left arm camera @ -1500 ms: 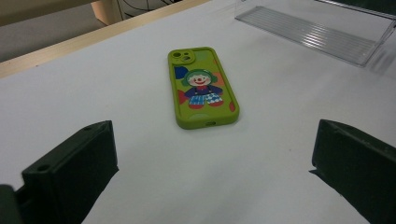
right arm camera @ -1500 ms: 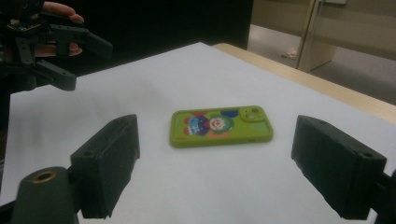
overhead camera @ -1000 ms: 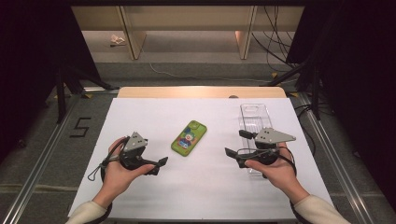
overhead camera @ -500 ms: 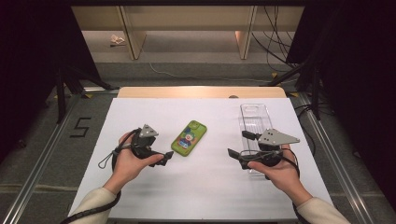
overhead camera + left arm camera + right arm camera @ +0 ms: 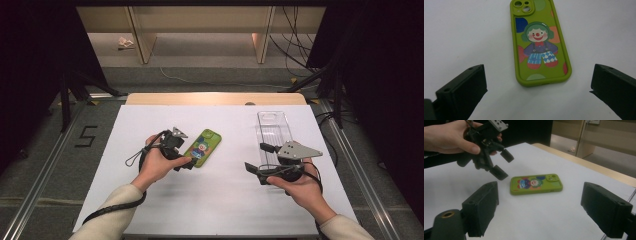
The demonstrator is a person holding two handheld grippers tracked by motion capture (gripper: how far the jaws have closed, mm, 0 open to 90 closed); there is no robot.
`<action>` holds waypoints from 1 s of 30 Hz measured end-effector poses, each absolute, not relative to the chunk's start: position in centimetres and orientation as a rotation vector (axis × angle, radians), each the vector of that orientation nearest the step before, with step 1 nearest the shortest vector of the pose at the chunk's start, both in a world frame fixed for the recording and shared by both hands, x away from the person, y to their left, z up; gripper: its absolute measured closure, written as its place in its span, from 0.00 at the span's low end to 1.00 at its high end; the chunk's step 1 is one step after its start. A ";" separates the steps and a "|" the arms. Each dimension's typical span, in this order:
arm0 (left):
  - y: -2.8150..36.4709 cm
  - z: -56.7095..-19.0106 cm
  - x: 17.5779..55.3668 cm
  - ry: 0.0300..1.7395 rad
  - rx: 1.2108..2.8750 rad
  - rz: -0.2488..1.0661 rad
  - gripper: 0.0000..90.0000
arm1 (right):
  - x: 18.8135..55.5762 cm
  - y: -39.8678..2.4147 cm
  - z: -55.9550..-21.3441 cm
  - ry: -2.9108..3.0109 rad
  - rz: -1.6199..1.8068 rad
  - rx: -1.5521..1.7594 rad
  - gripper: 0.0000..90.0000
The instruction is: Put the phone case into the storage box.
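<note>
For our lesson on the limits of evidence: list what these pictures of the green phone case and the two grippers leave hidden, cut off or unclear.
- Green phone case: its underside is hidden against the white table in every view.
- Left gripper: in the high view the hand covers its jaws.
- Clear plastic tray: in the high view the right gripper overlaps its near end; contents cannot be made out.

Green phone case (image 5: 540,42) seen between the parted jaws of the left hand-held gripper (image 5: 537,87).

The case lies flat on the white worktop (image 5: 461,32), printed side up, with a cartoon clown in a green wig, purple top and checked blue trousers among coloured dots. Its camera cut-out points to the far end, its rounded bottom edge to the near one. The two black jaws rise from the lower corners (one at each side), standing wide apart and touching nothing, the case's near end just beyond them.
</note>
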State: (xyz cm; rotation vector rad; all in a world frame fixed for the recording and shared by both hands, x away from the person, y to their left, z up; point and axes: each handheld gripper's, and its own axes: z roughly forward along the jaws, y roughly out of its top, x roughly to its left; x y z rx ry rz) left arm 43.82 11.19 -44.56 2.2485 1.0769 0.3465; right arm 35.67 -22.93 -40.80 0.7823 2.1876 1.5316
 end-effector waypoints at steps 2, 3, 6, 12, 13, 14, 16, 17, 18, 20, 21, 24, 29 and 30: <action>10.8 -44.8 44.4 1.083 2.265 0.339 0.00 | 35.6 -22.9 -40.8 2.189 1.532 0.779 0.18; 10.6 -44.9 44.7 1.089 2.267 0.333 0.00 | 35.6 -22.9 -40.8 2.189 1.532 0.781 0.18; 10.1 -45.1 45.5 1.115 2.287 0.325 0.00 | 35.5 -23.0 -40.8 2.187 1.537 0.780 0.18; 9.1 -45.3 46.4 1.143 2.310 0.312 0.00 | 35.5 -23.0 -40.8 2.188 1.538 0.782 0.18; 8.7 -45.3 46.8 1.148 2.322 0.307 0.00 | 35.5 -23.0 -40.8 2.189 1.537 0.782 0.18; 8.6 -45.4 46.9 1.154 2.330 0.304 0.00 | 35.5 -23.0 -40.8 2.189 1.538 0.781 0.18; 8.4 -45.4 47.1 1.155 2.338 0.300 0.00 | 35.5 -22.9 -40.8 2.190 1.538 0.781 0.18; 8.0 -45.6 47.3 1.155 2.363 0.282 0.00 | 35.5 -22.9 -40.8 2.189 1.539 0.781 0.18; 7.8 -45.7 47.5 1.154 2.372 0.274 0.00 | 35.5 -22.9 -40.8 2.187 1.540 0.781 0.18; 7.4 -45.8 47.7 1.160 2.380 0.269 0.00 | 35.5 -23.0 -40.8 2.188 1.545 0.783 0.18; 7.3 -45.9 47.8 1.166 2.385 0.268 0.00 | 35.5 -23.0 -40.8 2.189 1.545 0.785 0.18; 6.8 -46.1 48.2 1.171 2.416 0.263 0.00 | 35.5 -23.0 -40.8 2.190 1.545 0.785 0.18; 6.1 -46.4 48.7 1.187 2.447 0.232 0.00 | 35.5 -23.0 -40.8 2.189 1.545 0.785 0.18; 6.1 -46.4 48.7 1.187 2.447 0.232 0.00 | 35.5 -23.0 -40.8 2.189 1.545 0.785 0.18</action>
